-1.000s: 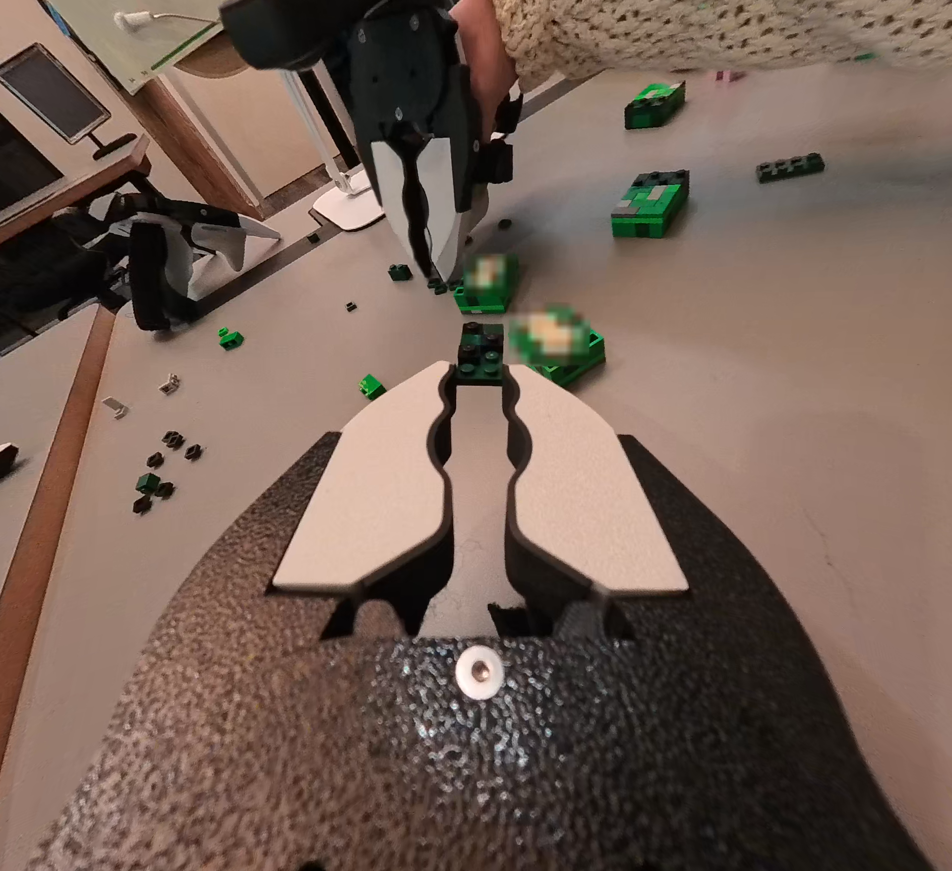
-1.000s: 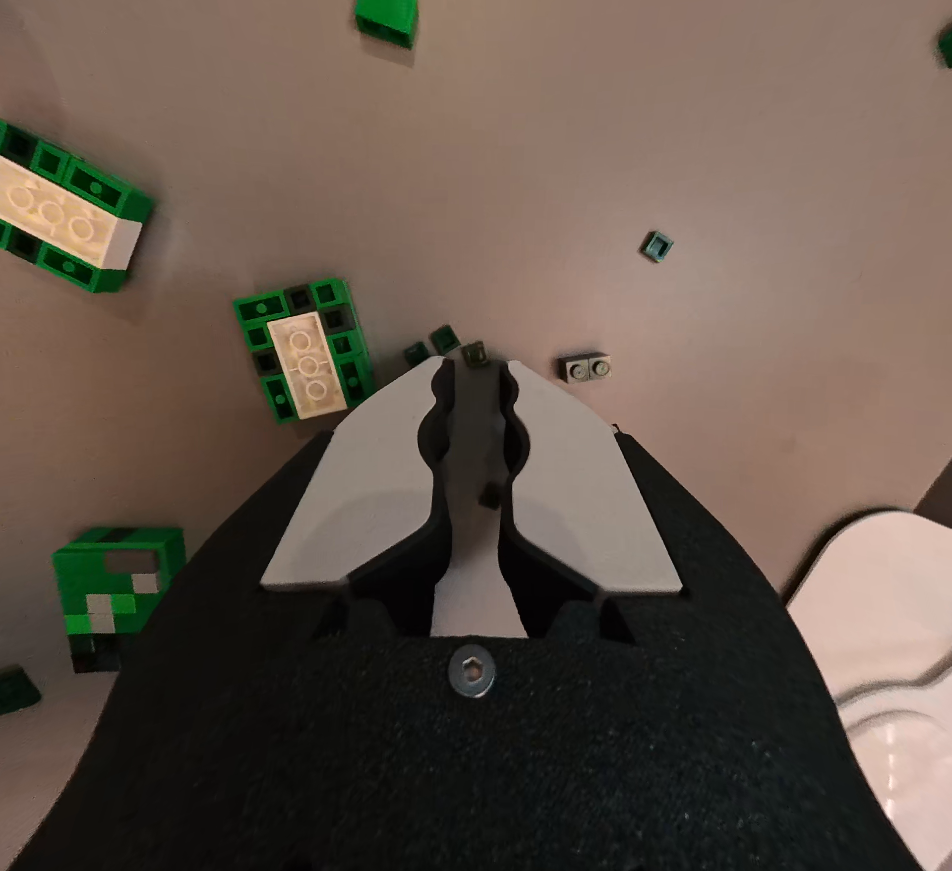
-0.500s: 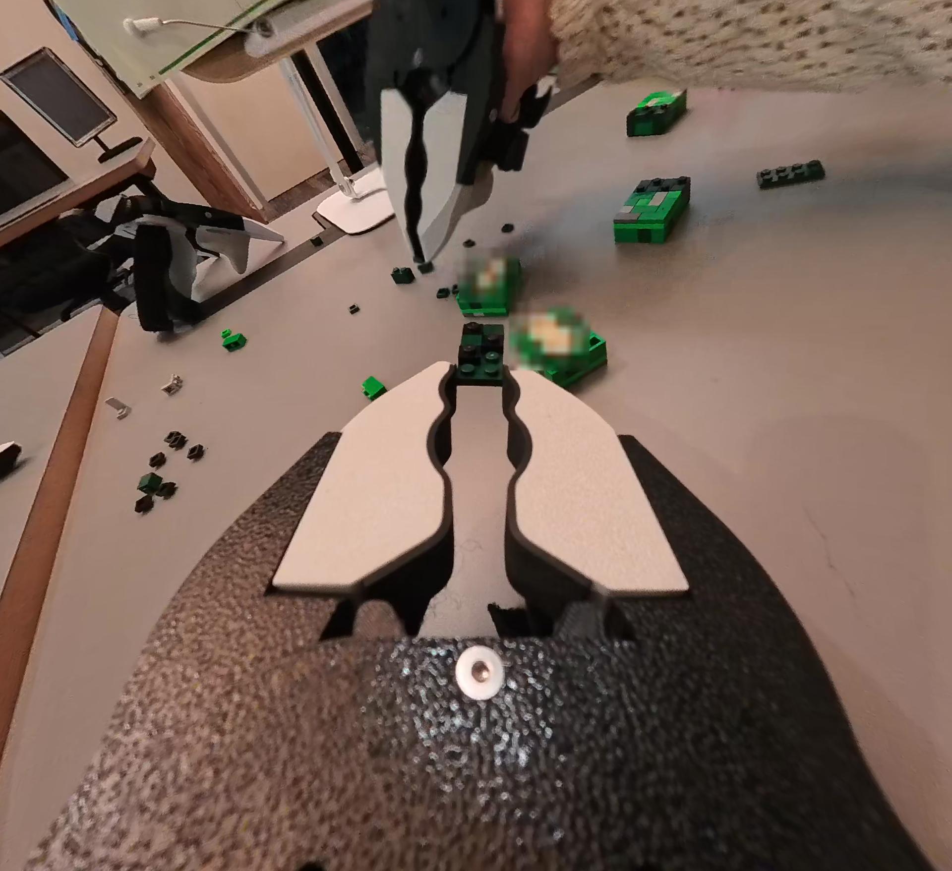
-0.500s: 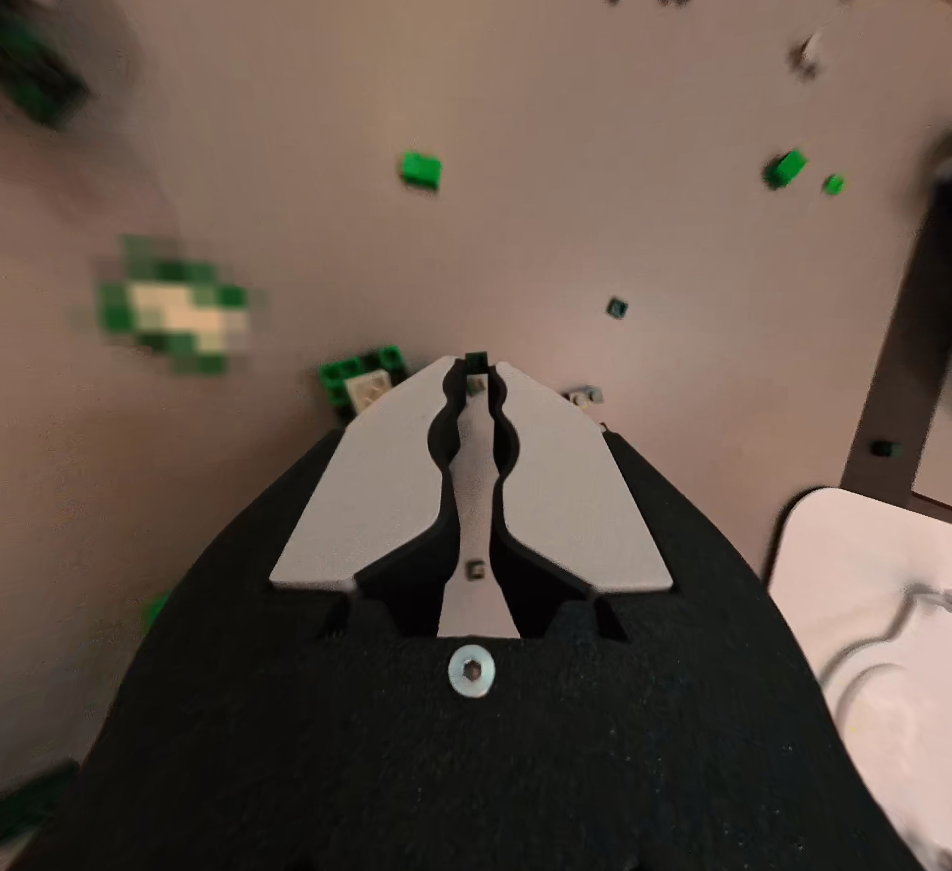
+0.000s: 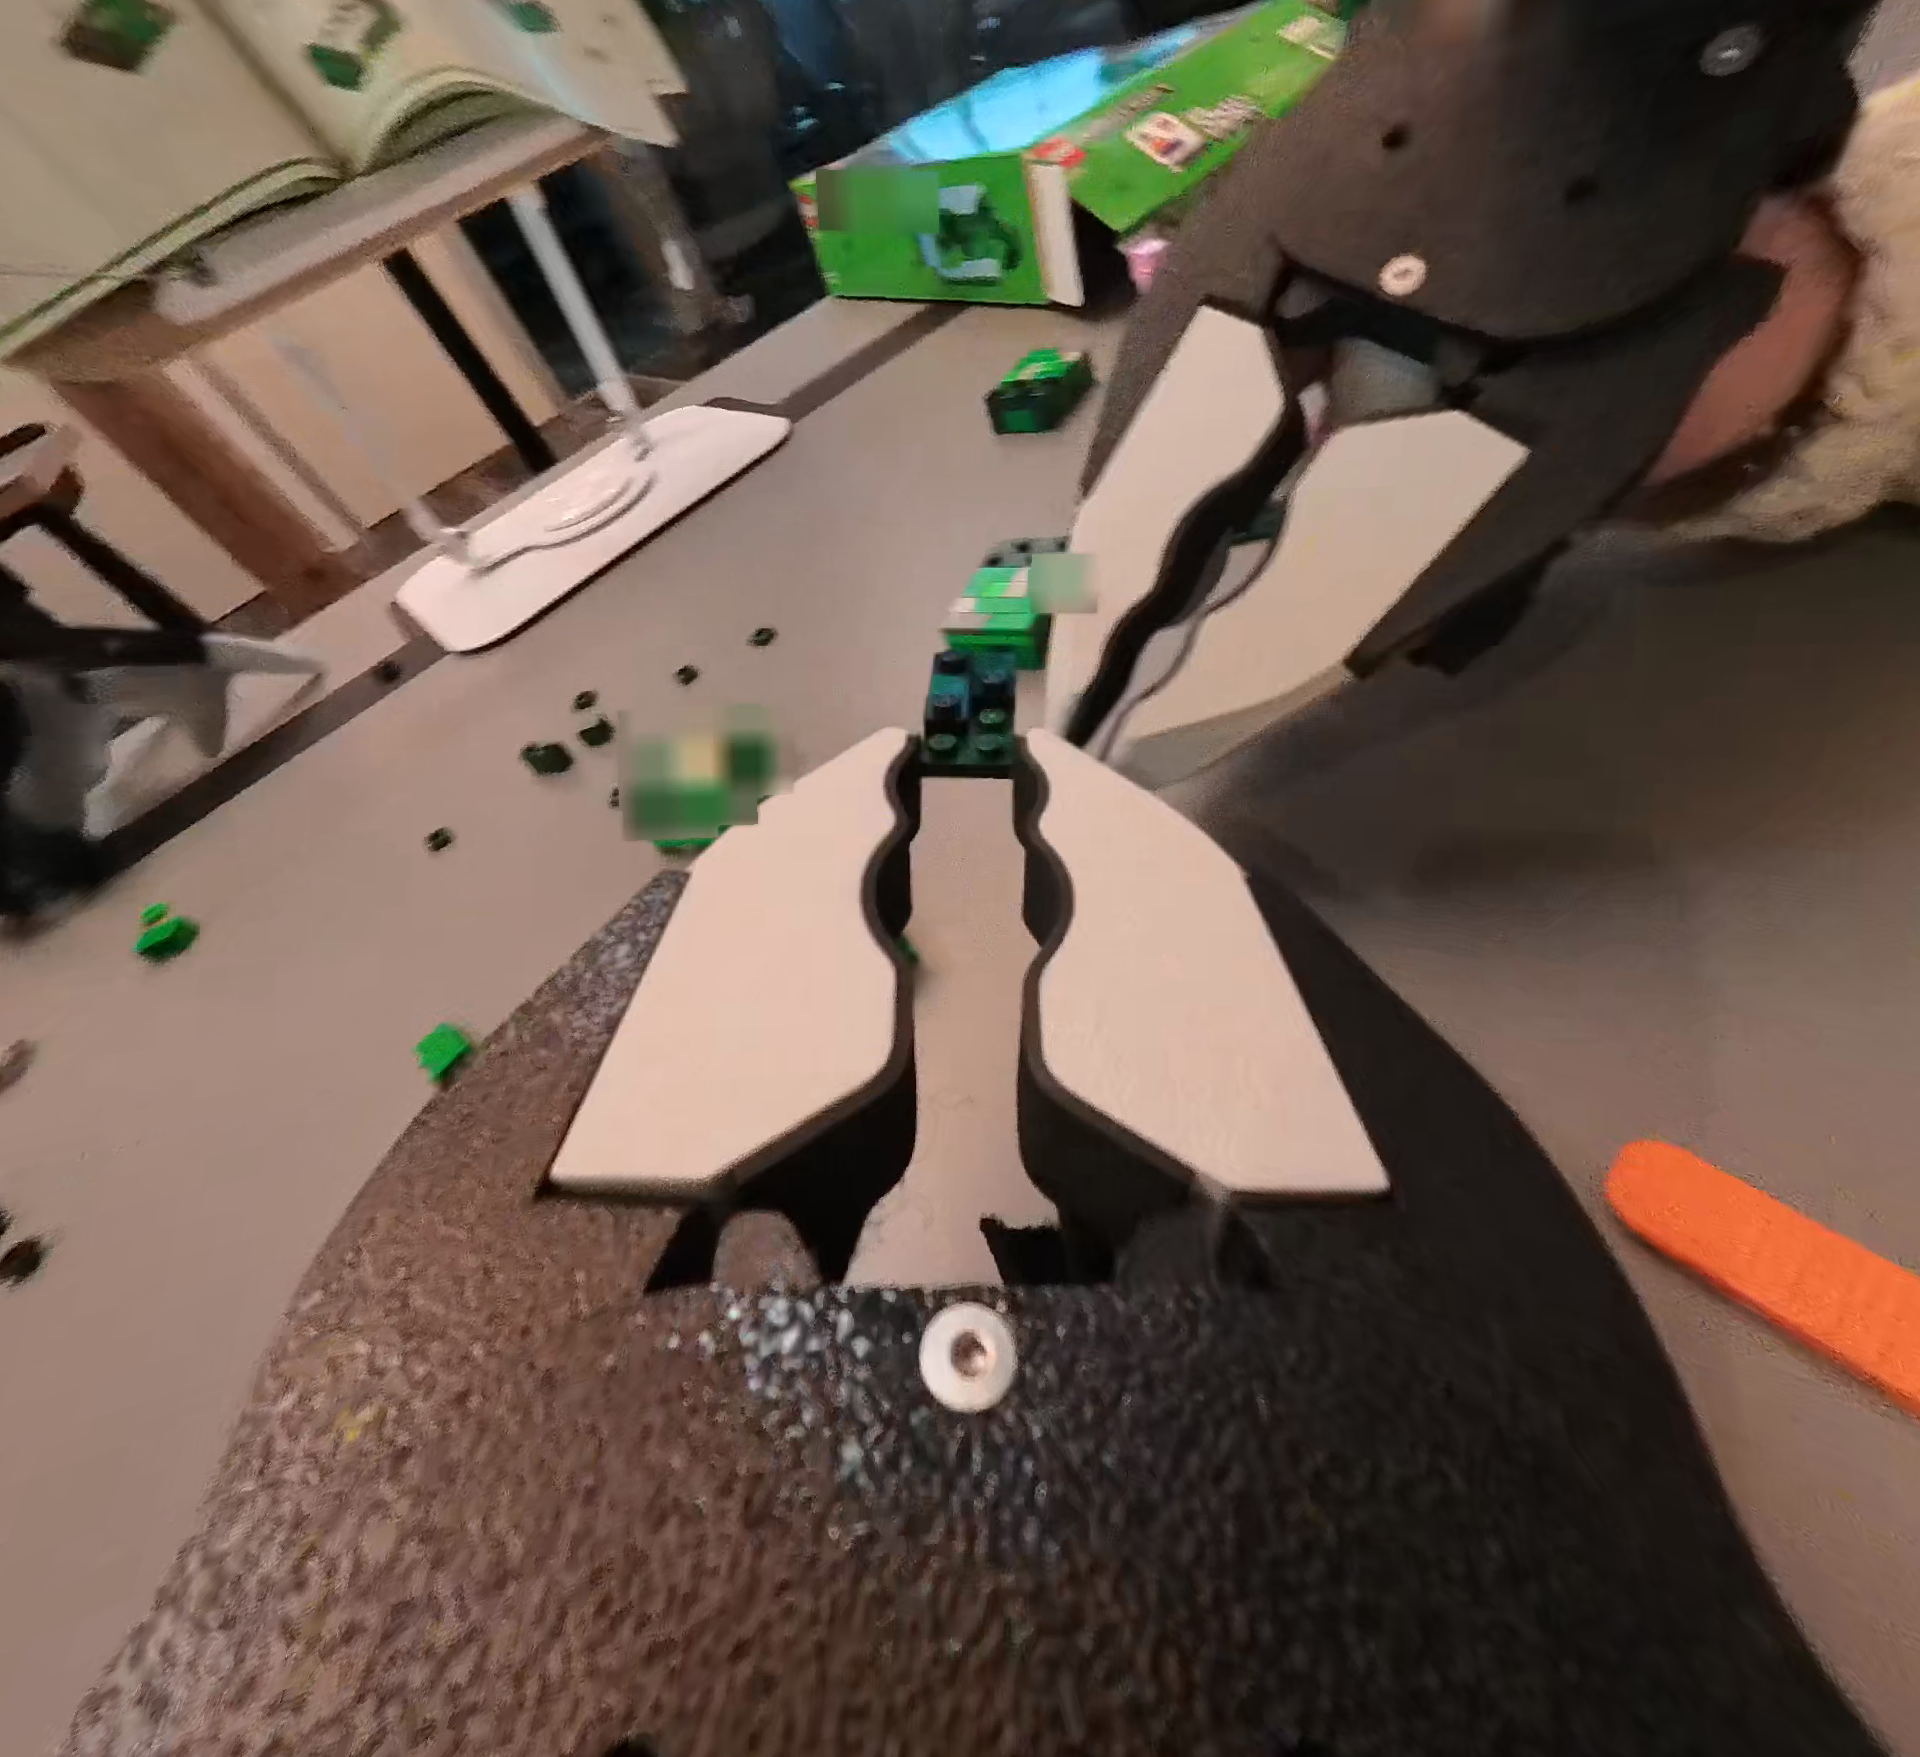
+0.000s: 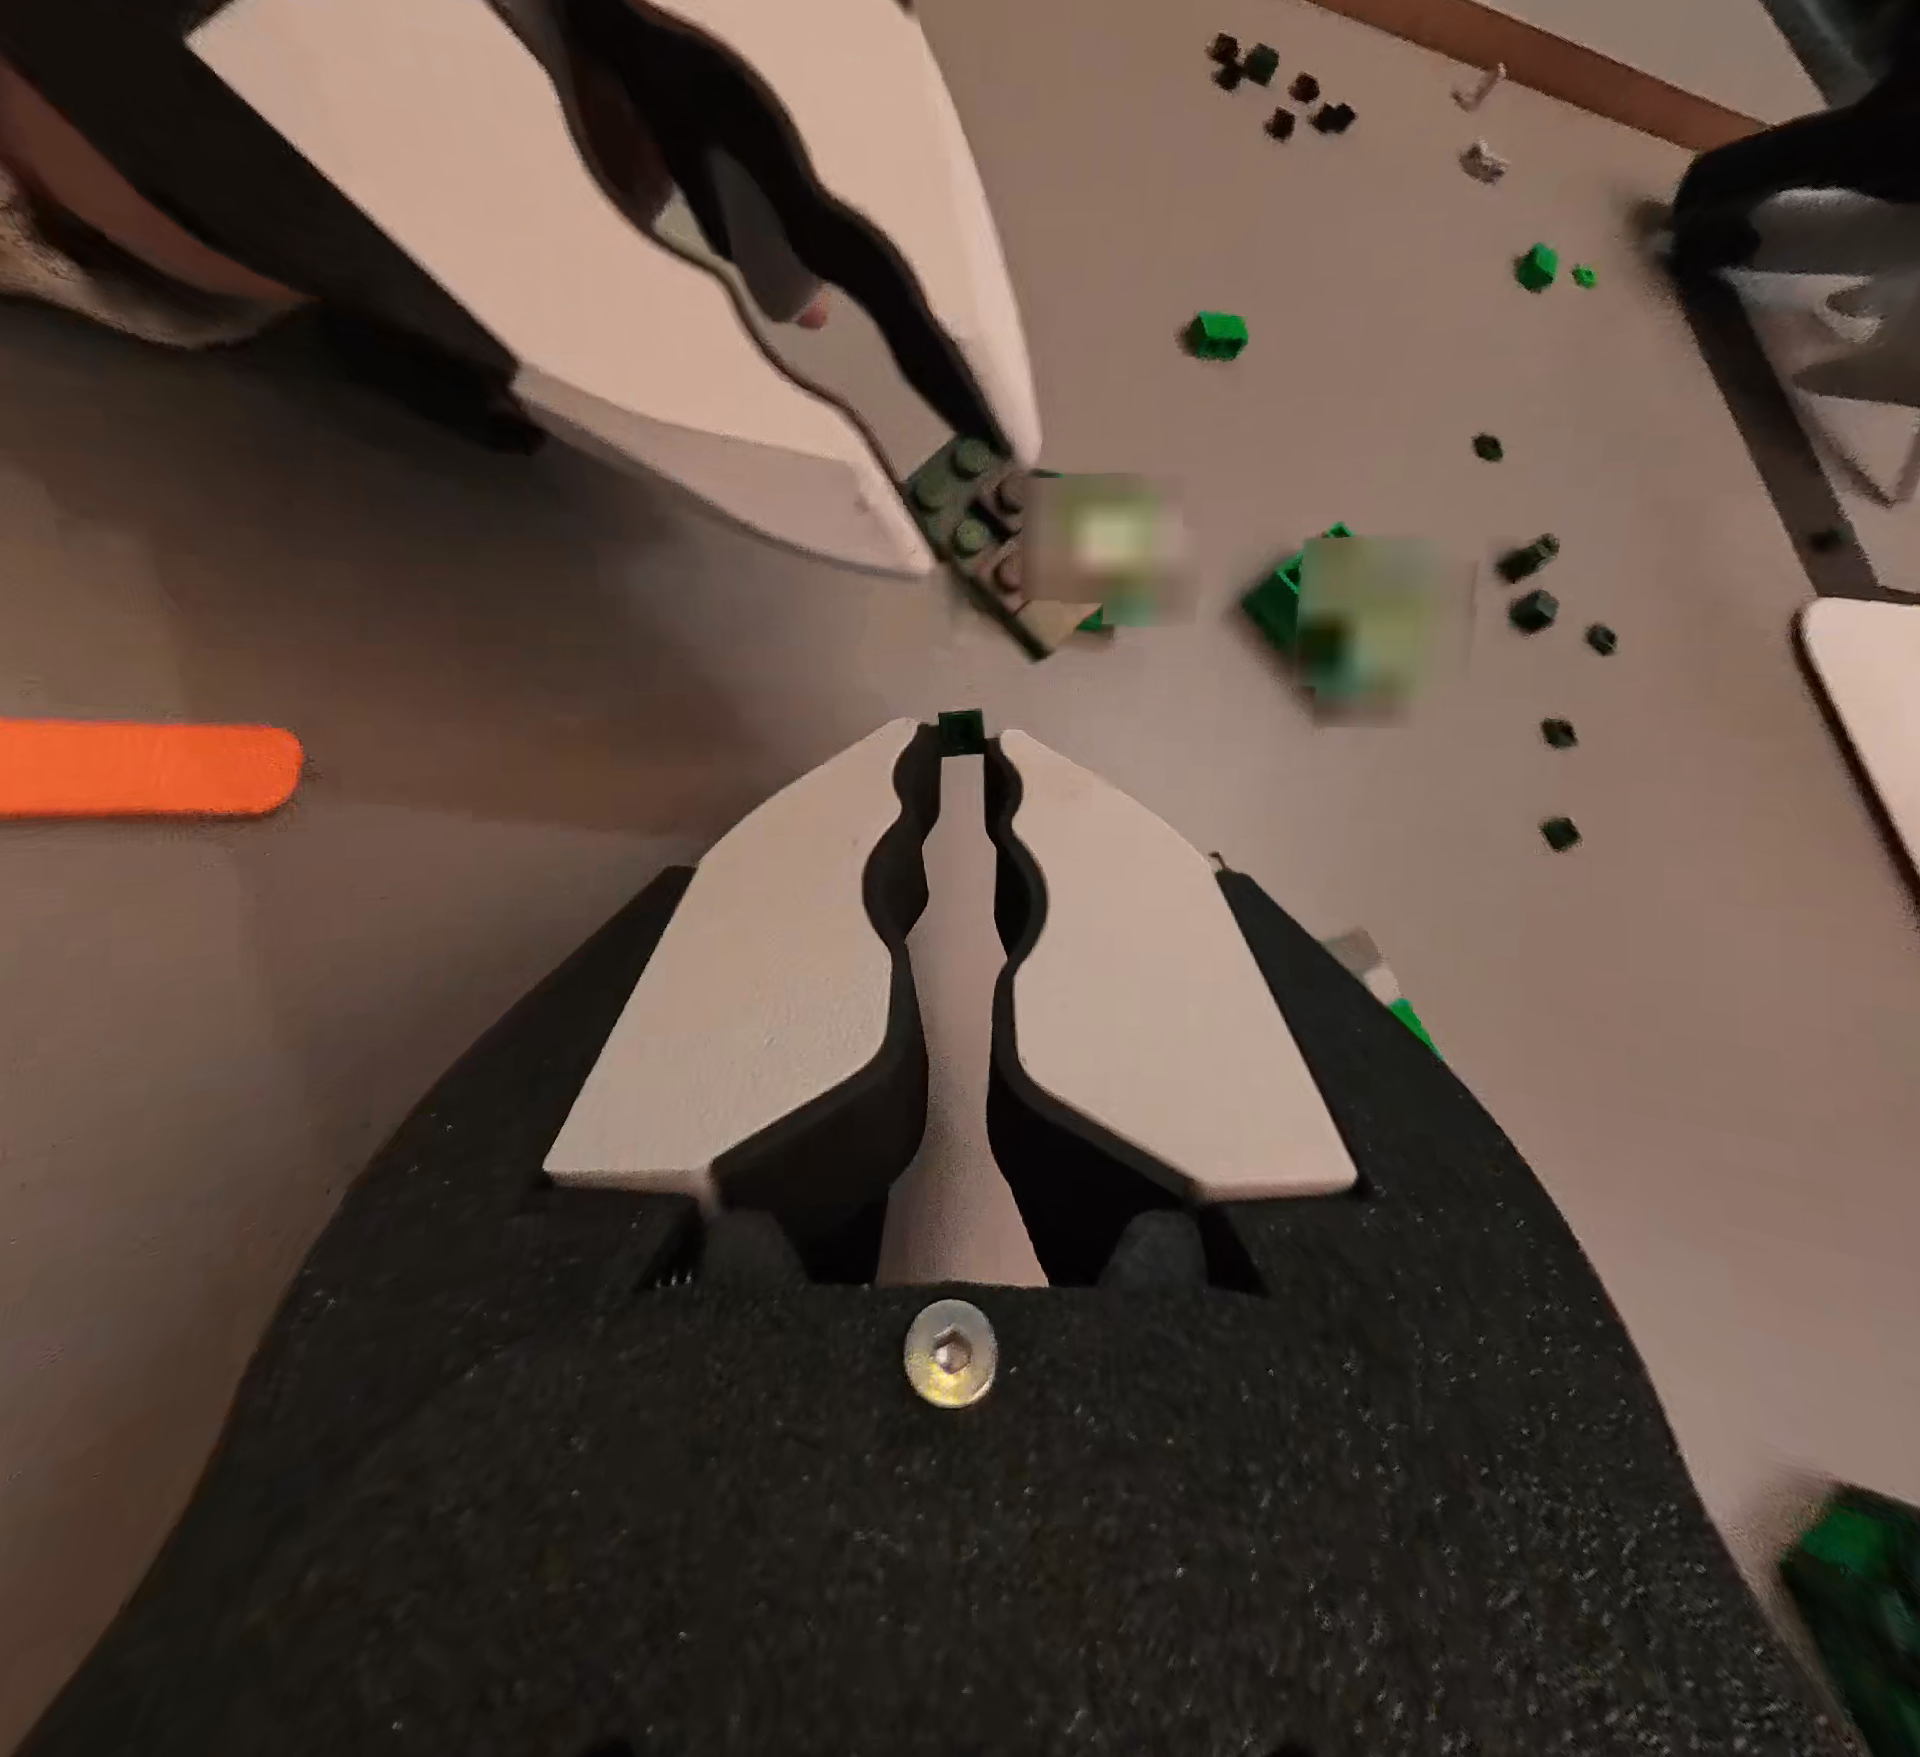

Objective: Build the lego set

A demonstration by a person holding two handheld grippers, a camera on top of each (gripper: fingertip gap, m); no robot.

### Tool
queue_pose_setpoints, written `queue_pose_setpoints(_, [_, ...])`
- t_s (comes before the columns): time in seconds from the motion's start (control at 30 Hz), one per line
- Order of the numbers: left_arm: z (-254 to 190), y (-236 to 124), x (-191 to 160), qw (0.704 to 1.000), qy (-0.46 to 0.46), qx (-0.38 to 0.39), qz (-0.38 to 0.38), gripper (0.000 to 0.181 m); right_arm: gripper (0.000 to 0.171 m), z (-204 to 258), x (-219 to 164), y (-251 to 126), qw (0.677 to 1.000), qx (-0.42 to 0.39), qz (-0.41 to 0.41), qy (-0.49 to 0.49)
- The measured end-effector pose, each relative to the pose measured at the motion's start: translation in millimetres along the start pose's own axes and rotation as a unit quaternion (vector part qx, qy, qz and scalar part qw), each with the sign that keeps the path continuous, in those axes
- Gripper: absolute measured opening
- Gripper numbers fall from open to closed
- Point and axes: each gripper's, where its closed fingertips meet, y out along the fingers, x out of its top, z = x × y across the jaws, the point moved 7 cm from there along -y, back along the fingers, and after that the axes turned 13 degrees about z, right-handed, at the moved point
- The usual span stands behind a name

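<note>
left wrist view: the left gripper [image 5: 968,751] is clamped on a dark green studded plate [image 5: 971,708] held at its fingertips, above the grey table [image 5: 1558,928]. the right gripper [image 5: 1081,731] comes in from the upper right, its tips just beside the plate; what it holds is too small to see here. loose green and black pieces [image 5: 566,751] lie scattered to the left. a green box [image 5: 935,242] stands at the far edge; an orange strip [image 5: 1766,1260] lies at lower right.

right wrist view: the right gripper [image 6: 961,736] is closed on a tiny dark green piece [image 6: 960,731]. the left gripper [image 6: 961,492] holds the studded plate [image 6: 971,502] ahead, near but apart from the tiny piece. small pieces [image 6: 1538,611] lie to the right; the orange strip [image 6: 145,769] lies left.
</note>
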Motion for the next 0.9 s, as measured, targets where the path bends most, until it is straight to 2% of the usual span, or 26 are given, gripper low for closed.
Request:
queue_pose_setpoints(0.17, [-10.7, 8.5, -2.2, 0.999, 0.033, 0.0, 0.034, 0.016, 0.008, -7.3, -9.6, -8.1, 0.999, 0.03, -0.026, 0.036])
queue_pose_setpoints(0.3, [-10.5, 9.2, -3.2, 0.999, 0.033, 0.005, 0.039, 0.016, 0.008, -12.1, -7.6, -8.8, 0.998, 0.025, -0.037, 0.053])
queue_pose_setpoints(0.73, [-16.7, 14.4, -7.3, 0.994, 0.072, 0.017, 0.076, 0.016, 0.008, -4.4, -8.5, -11.0, 0.997, 0.037, -0.046, 0.044])
queue_pose_setpoints(0.9, [-9.7, 6.4, -3.7, 0.999, 0.031, 0.017, 0.032, 0.016, 0.008, -4.7, -10.3, -11.2, 0.999, 0.025, -0.03, 0.033])
